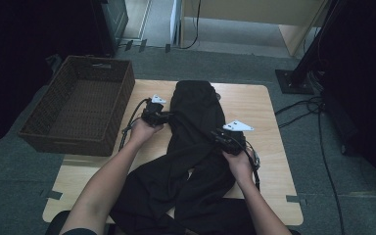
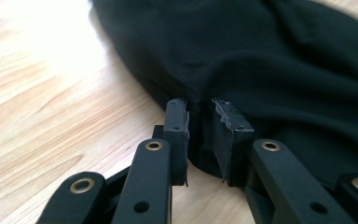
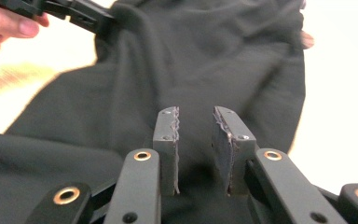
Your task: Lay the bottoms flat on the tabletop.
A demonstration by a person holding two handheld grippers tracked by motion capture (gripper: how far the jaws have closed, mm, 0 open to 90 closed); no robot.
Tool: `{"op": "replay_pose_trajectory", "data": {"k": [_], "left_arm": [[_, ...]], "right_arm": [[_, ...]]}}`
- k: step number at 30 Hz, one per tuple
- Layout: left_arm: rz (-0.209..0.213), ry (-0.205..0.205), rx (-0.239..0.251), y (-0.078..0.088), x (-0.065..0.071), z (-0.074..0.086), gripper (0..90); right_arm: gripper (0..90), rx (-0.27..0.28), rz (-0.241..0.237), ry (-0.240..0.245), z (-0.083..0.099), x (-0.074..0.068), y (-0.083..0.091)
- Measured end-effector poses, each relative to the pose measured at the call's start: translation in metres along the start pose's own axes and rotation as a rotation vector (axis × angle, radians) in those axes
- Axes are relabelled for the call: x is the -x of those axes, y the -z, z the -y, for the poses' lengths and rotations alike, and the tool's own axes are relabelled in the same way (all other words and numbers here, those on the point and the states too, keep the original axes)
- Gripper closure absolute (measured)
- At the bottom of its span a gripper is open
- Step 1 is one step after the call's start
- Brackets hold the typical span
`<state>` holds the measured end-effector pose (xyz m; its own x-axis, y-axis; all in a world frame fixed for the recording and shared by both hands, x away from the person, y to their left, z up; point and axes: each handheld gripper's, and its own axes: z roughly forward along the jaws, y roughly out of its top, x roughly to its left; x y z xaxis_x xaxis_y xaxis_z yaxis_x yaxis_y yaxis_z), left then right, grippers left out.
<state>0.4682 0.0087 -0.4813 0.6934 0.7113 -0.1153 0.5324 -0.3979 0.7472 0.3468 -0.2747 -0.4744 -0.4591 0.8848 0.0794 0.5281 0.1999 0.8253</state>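
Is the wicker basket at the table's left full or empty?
Empty. In the high view the wicker basket shows its bare woven floor, and the black garment lies outside it on the table.

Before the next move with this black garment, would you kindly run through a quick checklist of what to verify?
1. Left gripper let go of black garment: cannot tell; jaws parted, cloth fold between the pads.
2. Right gripper free of cloth: ok; jaws apart above the fabric.
3. Garment on the table: not ok; its lower end hangs over the near edge.
4. Wicker basket ready: ok; nothing inside.
5. Cables off the cloth: cannot tell.
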Motion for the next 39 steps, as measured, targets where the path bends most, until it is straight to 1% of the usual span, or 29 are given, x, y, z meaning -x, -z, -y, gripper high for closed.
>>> {"op": "replay_pose_trajectory", "data": {"k": [2,3,5,6,7,9,11,12,14,15,16,17,18,20,21,23,24,26,28,30,31,32,34,36,37,39], "left_arm": [[0.005,-0.014,0.019,0.004,0.005,-0.003,75.1],[0.014,-0.013,0.034,0.006,0.007,-0.004,75.0],[0.041,-0.005,0.047,0.007,0.011,-0.005,74.5],[0.062,-0.009,0.041,0.006,0.015,-0.004,74.5],[0.078,-0.018,0.022,0.002,0.019,-0.003,74.0],[0.092,-0.056,-0.028,-0.006,0.027,0.003,73.7],[0.092,-0.071,-0.055,-0.014,0.032,0.010,73.5],[0.092,-0.071,-0.070,-0.017,0.033,0.013,73.5],[0.086,-0.058,-0.086,-0.023,0.033,0.018,73.2],[0.087,-0.051,-0.093,-0.025,0.032,0.020,73.0],[0.092,-0.046,-0.085,-0.025,0.032,0.021,72.9],[0.090,-0.047,-0.084,-0.026,0.031,0.021,73.0],[0.084,-0.053,-0.085,-0.026,0.031,0.021,73.2],[0.061,-0.076,-0.085,-0.026,0.033,0.021,73.8],[0.056,-0.076,-0.086,-0.026,0.033,0.020,73.7],[0.052,-0.062,-0.090,-0.027,0.033,0.020,74.0],[0.050,-0.066,-0.090,-0.027,0.033,0.020,74.4],[0.048,-0.074,-0.088,-0.027,0.033,0.020,74.6],[0.046,-0.070,-0.091,-0.026,0.033,0.020,74.7],[0.034,-0.069,-0.091,-0.026,0.032,0.020,74.7],[0.032,-0.067,-0.090,-0.025,0.030,0.020,74.7],[0.029,-0.067,-0.090,-0.025,0.029,0.020,74.7],[0.019,-0.065,-0.091,-0.024,0.027,0.020,74.6],[0.009,-0.056,-0.089,-0.024,0.025,0.021,74.5],[0.007,-0.053,-0.085,-0.024,0.023,0.021,74.6],[-0.002,-0.047,-0.080,-0.024,0.022,0.021,74.5]], "right_arm": [[70.0,-0.001,-0.015,0.007,-0.003,-0.005,-0.008],[68.7,-0.005,-0.015,0.014,-0.004,-0.007,-0.013],[65.7,-0.013,-0.016,0.016,-0.005,-0.009,-0.024],[64.2,-0.024,-0.010,0.011,-0.005,-0.009,-0.030],[62.9,-0.032,-0.007,0.008,-0.004,-0.008,-0.036],[59.6,-0.061,0.001,0.004,0.000,-0.008,-0.048],[57.0,-0.080,0.015,0.004,0.003,-0.009,-0.057],[56.1,-0.089,0.024,0.013,0.005,-0.009,-0.061],[55.9,-0.108,0.041,0.026,0.009,-0.009,-0.066],[57.8,-0.097,0.056,0.039,0.010,-0.010,-0.067],[60.1,-0.094,0.070,0.053,0.010,-0.010,-0.068],[64.4,-0.097,0.084,0.067,0.010,-0.011,-0.068],[67.6,-0.095,0.098,0.084,0.011,-0.011,-0.068],[77.3,-0.095,0.114,0.085,0.011,-0.009,-0.067],[80.7,-0.099,0.110,0.076,0.010,-0.006,-0.066],[85.8,-0.116,0.090,0.035,0.007,-0.001,-0.062],[86.3,-0.114,0.093,0.034,0.005,0.001,-0.058],[87.0,-0.097,0.082,0.013,0.002,0.004,-0.047],[87.4,-0.074,0.079,0.013,-0.002,0.008,-0.036],[87.9,-0.050,0.102,0.012,-0.003,0.012,-0.025],[88.0,-0.045,0.108,0.002,-0.003,0.016,-0.020],[88.2,-0.045,0.117,-0.008,-0.002,0.021,-0.016],[88.2,-0.060,0.130,-0.025,0.002,0.032,-0.011],[87.9,-0.069,0.157,-0.034,0.007,0.042,-0.007],[87.1,-0.070,0.169,-0.047,0.009,0.047,-0.005],[84.7,-0.086,0.169,-0.079,0.014,0.055,-0.004]]}}
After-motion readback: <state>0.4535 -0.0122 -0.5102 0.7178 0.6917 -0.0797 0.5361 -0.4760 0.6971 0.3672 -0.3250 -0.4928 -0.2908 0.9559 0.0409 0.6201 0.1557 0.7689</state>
